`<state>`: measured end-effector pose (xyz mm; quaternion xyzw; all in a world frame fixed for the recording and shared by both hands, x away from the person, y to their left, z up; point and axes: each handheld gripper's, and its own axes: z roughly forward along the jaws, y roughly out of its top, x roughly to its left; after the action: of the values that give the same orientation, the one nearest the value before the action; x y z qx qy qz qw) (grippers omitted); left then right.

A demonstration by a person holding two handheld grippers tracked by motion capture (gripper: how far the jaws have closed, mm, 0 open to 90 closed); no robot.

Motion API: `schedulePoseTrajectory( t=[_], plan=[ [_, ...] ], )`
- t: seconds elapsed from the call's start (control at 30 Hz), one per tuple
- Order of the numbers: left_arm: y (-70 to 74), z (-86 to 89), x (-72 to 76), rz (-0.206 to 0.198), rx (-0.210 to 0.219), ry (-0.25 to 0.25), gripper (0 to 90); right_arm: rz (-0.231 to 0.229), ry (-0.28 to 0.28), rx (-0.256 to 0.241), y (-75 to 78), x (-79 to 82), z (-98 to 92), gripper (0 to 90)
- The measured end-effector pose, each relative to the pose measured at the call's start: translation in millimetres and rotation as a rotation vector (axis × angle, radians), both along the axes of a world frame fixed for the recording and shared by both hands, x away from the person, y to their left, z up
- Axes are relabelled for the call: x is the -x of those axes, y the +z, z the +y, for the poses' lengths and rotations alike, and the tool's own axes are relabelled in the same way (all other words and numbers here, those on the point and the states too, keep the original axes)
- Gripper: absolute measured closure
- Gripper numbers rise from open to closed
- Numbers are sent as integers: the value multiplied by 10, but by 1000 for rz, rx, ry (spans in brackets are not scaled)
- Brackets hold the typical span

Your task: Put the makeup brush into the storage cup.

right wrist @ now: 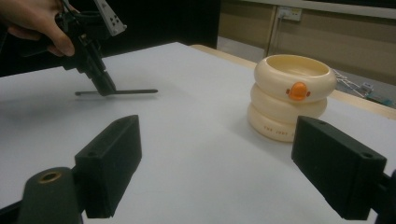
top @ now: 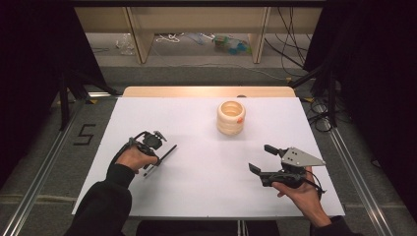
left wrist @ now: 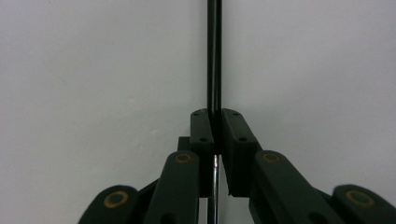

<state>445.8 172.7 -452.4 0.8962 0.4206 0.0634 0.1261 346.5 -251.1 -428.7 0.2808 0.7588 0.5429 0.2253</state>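
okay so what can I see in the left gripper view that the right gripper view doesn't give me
Left gripper view: the left gripper's own jaws closed tight on a thin black rod, seen end-on against the white table.

Right gripper view: the right gripper's jaws wide apart with nothing between them, a cream ringed cup with an orange duck bill mark, and the left hand.

Both: the rod, the left gripper and the white tabletop.

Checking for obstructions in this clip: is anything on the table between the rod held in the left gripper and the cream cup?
Nothing visible. The rod, clamped in the left gripper, and the cup have only bare white table between them. The right gripper sits off to the side.
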Motion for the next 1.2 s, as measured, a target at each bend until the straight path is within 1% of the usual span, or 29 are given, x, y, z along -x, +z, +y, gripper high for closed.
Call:
schedulePoseTrajectory(
  t=[0.03,0.07,0.1,0.2,0.23,0.27,0.4,0.43,0.47,0.5,0.57,0.6,0.67,0.7,0.73,0.77,0.8,0.83,0.87,0.9,0.93,0.97,1.0,1.03,1.07,1.1,1.13,1.17,1.2],
  plan=[
    [32,-4,4,1,6,-9,838,-12,8,-14,-11,-9,15,173],
    [32,-4,4,1,6,-9,838,-12,8,-14,-11,-9,15,173],
    [49,-28,23,-4,19,-5,838,-18,12,-8,-11,-8,19,173],
    [68,-47,39,2,20,-15,838,-17,14,-8,-10,-6,25,173],
    [86,-53,37,13,8,-44,838,-24,11,-11,-13,-4,32,173],
    [83,-71,48,9,19,-40,838,-24,9,-12,-13,-4,35,173],
    [91,-104,67,8,34,-48,838,-25,17,-11,-11,-1,40,173],
    [105,-120,75,7,34,-66,838,-31,28,-10,-14,-6,47,173],
    [113,-131,81,12,44,-75,838,-28,29,1,-9,-3,44,173],
    [124,-142,84,17,41,-88,838,-29,26,3,-8,-1,46,173],
    [125,-163,92,9,47,-86,838,-29,26,4,-8,0,47,173],
    [138,-195,104,12,40,-108,838,-28,28,4,-8,-2,48,173],
    [141,-216,115,14,48,-113,838,-25,27,7,-7,1,50,173],
    [148,-264,132,25,63,-138,838,-26,28,10,-9,-1,51,174],
    [144,-286,141,23,68,-141,838,-26,33,11,-12,-1,57,175],
    [144,-312,150,24,64,-153,838,-34,28,6,-19,-1,66,175],
    [144,-343,163,24,65,-162,838,-32,39,6,-20,-5,68,175],
    [148,-357,167,26,62,-174,838,-32,37,10,-19,-1,71,176],
    [148,-357,167,26,62,-174,838,-32,44,9,-19,-4,74,175],
    [156,-408,189,28,71,-192,838,-34,39,17,-19,2,77,175],
    [156,-408,189,28,71,-192,838,-29,42,27,-16,5,78,175],
    [166,-450,206,29,64,-212,838,-42,43,26,-22,0,86,175],
    [166,-450,206,29,64,-212,838,-44,45,31,-22,1,91,175],
    [168,-488,223,33,66,-223,838,-41,46,32,-23,5,98,175],
    [162,-514,236,30,69,-223,838,-45,47,35,-26,4,103,175],
    [169,-537,246,29,53,-234,838,-40,56,46,-23,5,104,175],
    [171,-552,252,31,50,-244,838,-44,52,40,-30,8,118,175],
    [173,-573,262,31,56,-251,838,-42,58,48,-31,9,119,175],
    [181,-588,264,29,52,-264,838,-42,61,45,-32,9,128,175]
  ],
)
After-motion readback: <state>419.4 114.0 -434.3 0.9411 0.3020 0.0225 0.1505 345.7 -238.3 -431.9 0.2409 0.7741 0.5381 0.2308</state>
